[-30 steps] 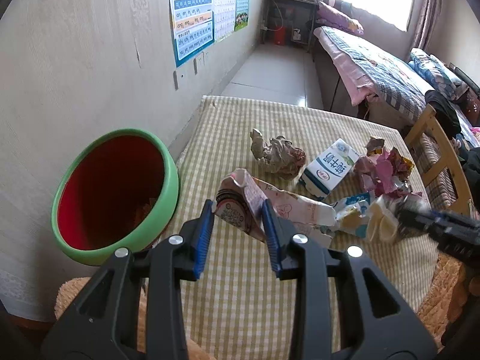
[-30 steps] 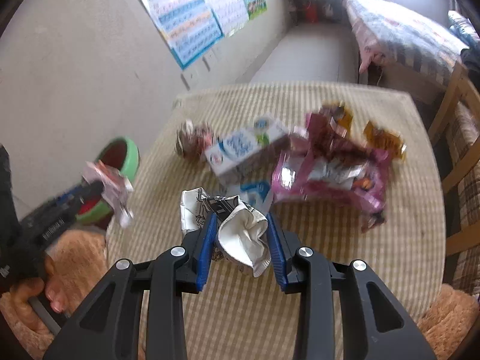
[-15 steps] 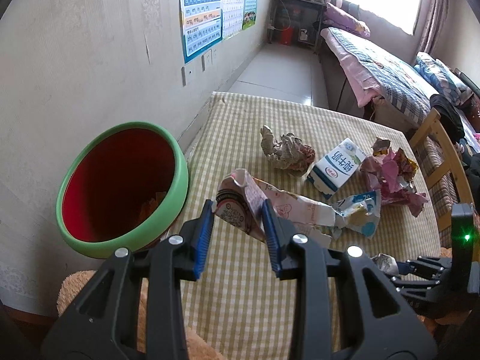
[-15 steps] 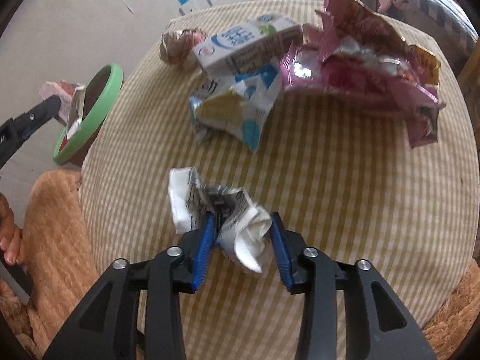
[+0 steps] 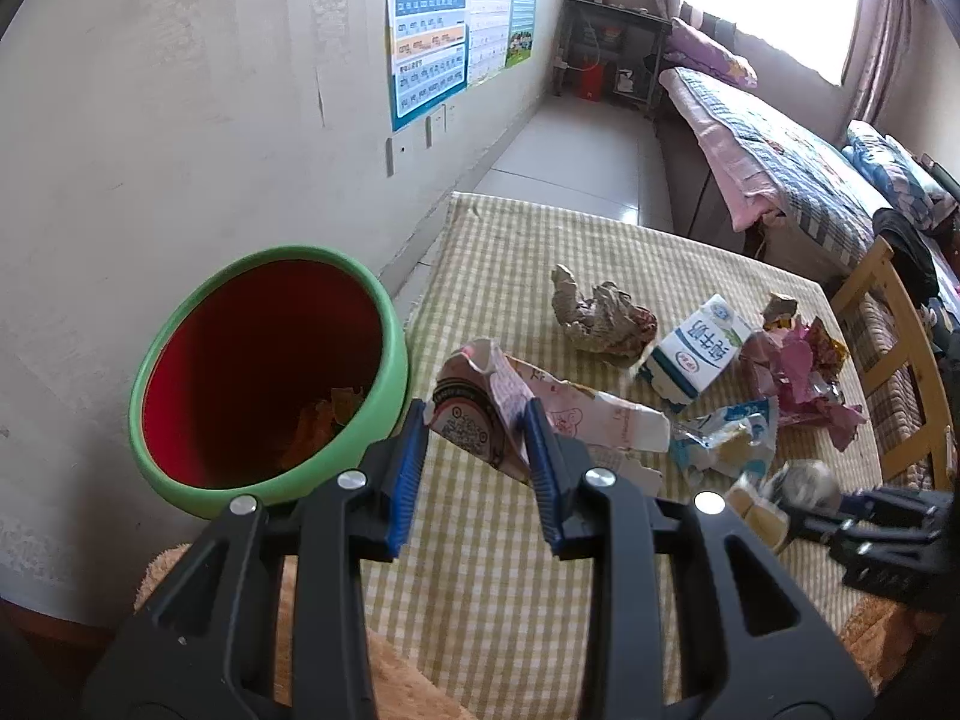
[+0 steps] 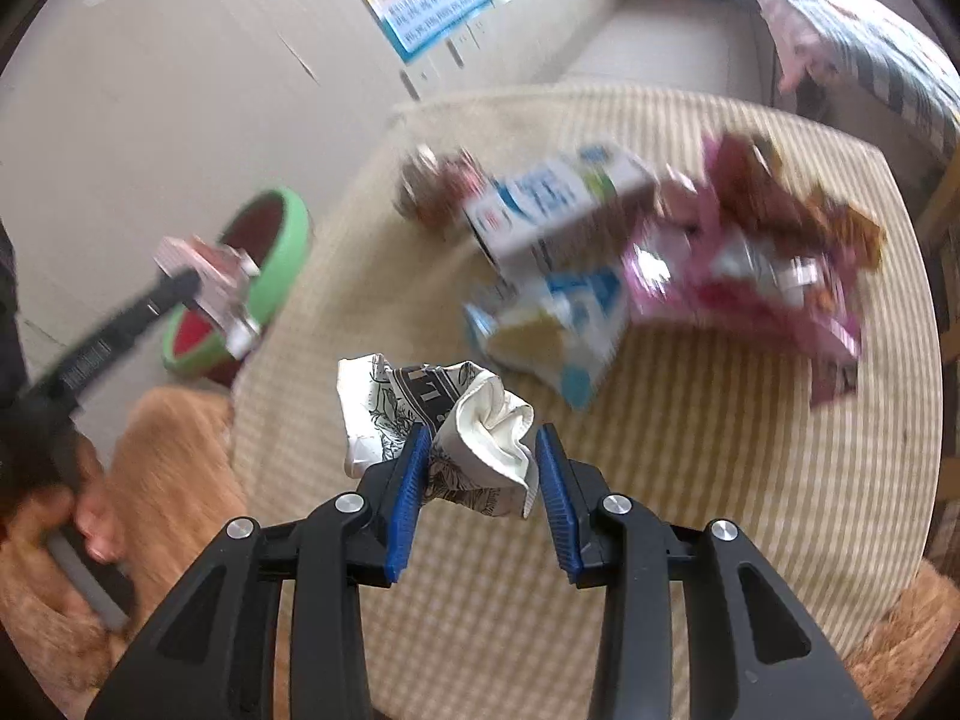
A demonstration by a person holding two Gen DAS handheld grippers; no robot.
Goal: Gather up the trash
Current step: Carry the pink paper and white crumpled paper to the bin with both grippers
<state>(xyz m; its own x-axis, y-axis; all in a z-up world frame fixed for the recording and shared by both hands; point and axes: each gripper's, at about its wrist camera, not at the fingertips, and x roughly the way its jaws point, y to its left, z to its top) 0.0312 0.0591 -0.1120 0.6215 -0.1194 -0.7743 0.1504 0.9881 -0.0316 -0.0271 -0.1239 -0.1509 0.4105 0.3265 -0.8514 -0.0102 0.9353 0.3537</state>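
My left gripper point(image 5: 477, 456) is shut on a crumpled pink carton point(image 5: 540, 414), held above the table's near left corner, just right of the green bin with a red inside point(image 5: 264, 372). My right gripper point(image 6: 483, 480) is shut on a crumpled white printed paper point(image 6: 444, 420), lifted over the checked table point(image 6: 690, 468); it shows blurred at the lower right of the left wrist view point(image 5: 798, 489). The bin point(image 6: 270, 276) and the left gripper with the pink carton point(image 6: 210, 282) show at the left of the right wrist view.
On the table lie a brown paper wad point(image 5: 600, 315), a blue-white milk carton point(image 5: 696, 354), a torn blue-white pouch point(image 5: 726, 438) and pink wrappers point(image 5: 792, 366). A wall stands left of the bin. A wooden chair point(image 5: 900, 360) and a bed point(image 5: 780, 156) are to the right.
My right gripper has lifted and swung its paper wad back toward the table's middle. The left gripper has drawn back slightly with the pink carton, staying beside the bin.
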